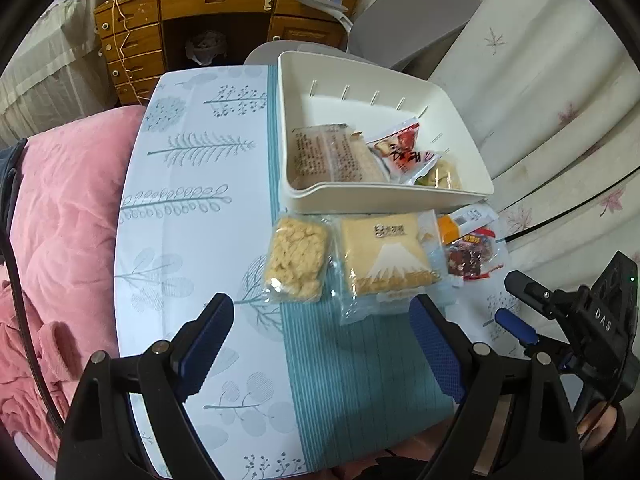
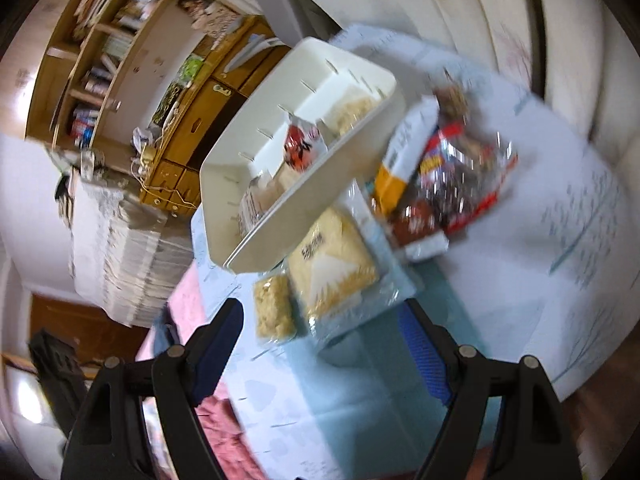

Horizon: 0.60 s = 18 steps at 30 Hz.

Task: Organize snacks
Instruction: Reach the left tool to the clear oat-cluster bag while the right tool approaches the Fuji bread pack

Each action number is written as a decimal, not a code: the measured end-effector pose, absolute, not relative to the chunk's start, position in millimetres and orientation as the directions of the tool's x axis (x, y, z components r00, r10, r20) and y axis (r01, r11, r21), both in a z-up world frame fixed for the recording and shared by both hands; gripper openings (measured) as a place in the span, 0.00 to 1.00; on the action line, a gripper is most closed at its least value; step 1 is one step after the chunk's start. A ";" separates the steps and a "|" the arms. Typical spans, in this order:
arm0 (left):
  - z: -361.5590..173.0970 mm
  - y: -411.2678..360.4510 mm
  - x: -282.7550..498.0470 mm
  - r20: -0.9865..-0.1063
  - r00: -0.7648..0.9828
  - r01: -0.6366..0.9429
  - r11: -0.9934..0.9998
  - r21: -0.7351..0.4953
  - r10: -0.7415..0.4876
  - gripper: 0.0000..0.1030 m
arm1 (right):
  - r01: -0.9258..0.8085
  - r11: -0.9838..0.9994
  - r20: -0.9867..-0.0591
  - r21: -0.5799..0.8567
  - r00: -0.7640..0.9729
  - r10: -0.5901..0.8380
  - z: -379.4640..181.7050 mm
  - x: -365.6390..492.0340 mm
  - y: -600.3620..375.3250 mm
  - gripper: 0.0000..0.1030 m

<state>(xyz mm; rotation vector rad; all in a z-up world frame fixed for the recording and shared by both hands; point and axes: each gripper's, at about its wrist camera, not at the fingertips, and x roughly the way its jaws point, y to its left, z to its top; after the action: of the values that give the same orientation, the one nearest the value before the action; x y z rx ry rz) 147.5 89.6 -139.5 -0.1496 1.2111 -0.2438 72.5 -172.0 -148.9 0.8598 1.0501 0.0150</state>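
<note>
White plastic, a rectangular storage bin (image 1: pixel 384 196) with slits along its far wall sits in the upper middle of the left wrist view, on a round table (image 1: pixel 192 240) covered by a pale cloth printed with grey-blue leaves and a teal striped band. Inside the bin lie a clear-wrapped tan cake with printed text (image 1: pixel 332 154), two red and white snack packets (image 1: pixel 404 152) and a pale crumbly snack (image 1: pixel 442 174) in the near right corner.

Just below the bin's near wall, on the cloth, a row of packets runs left to right: a clear bag of pale yellow puffed crisps (image 1: pixel 295 258), a clear-wrapped yellow cake printed with a white mountain (image 1: pixel 386 256), an orange and white packet (image 1: pixel 460 222), and a red packet of dark dried fruit (image 1: pixel 472 256). The cake wrapper touches the crisps bag.

At the bottom of that view the left gripper (image 1: pixel 320 340) stands wide open with nothing between its blue pads, below the crisps and the mountain cake. The right gripper (image 1: pixel 512 304) shows at the lower right, also open and empty. Its own view is blurred and tilted.

Pink quilted bedding (image 1: pixel 68 220) fills the left; a wooden desk with drawers (image 1: pixel 168 28) stands at the top; cream floral curtains (image 1: pixel 560 100) hang on the right.
</note>
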 end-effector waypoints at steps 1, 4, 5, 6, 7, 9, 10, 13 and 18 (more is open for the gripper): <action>-141.5 90.6 146.3 -0.907 0.330 0.102 0.965 -0.243 -0.263 0.86 | 0.399 0.654 -0.745 0.643 0.523 0.414 -154.3 70.9 -171.9 0.78; -149.1 92.7 142.9 -0.910 0.327 0.088 0.967 -0.238 -0.254 0.86 | 0.433 0.615 -0.741 0.659 0.513 0.433 -165.1 68.4 -170.7 0.78; -151.4 92.8 142.3 -0.912 0.325 0.085 0.968 -0.236 -0.251 0.86 | 0.443 0.602 -0.739 0.664 0.510 0.440 -169.2 67.7 -169.8 0.78; -154.3 93.0 142.1 -0.914 0.321 0.081 0.969 -0.233 -0.247 0.86 | 0.451 0.590 -0.736 0.670 0.507 0.448 -172.8 67.7 -169.4 0.78; -158.6 93.0 142.6 -0.919 0.313 0.075 0.971 -0.229 -0.241 0.86 | 0.462 0.570 -0.730 0.680 0.504 0.462 -178.2 68.1 -169.1 0.78; -164.1 92.0 144.3 -0.924 0.301 0.072 0.972 -0.225 -0.236 0.86 | 0.486 0.531 -0.719 0.694 0.499 0.484 -187.9 68.7 -169.0 0.78; -167.4 91.5 146.0 -0.927 0.295 0.072 0.972 -0.222 -0.233 0.86 | 0.501 0.508 -0.714 0.700 0.496 0.494 -193.1 69.8 -169.0 0.78; -178.5 87.8 153.2 -0.935 0.280 0.072 0.976 -0.207 -0.219 0.86 | 0.549 0.442 -0.701 0.709 0.485 0.522 -211.2 73.8 -169.4 0.78; -201.8 78.0 167.3 -0.952 0.226 0.088 0.977 -0.193 -0.208 0.86 | 0.619 0.377 -0.703 0.689 0.445 0.555 -235.2 83.5 -165.7 0.78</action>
<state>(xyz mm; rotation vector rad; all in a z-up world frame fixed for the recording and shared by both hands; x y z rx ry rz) 167.3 78.0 -201.8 -0.1057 1.3278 -0.2043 83.5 -165.7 -235.2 1.2708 1.1994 -0.0568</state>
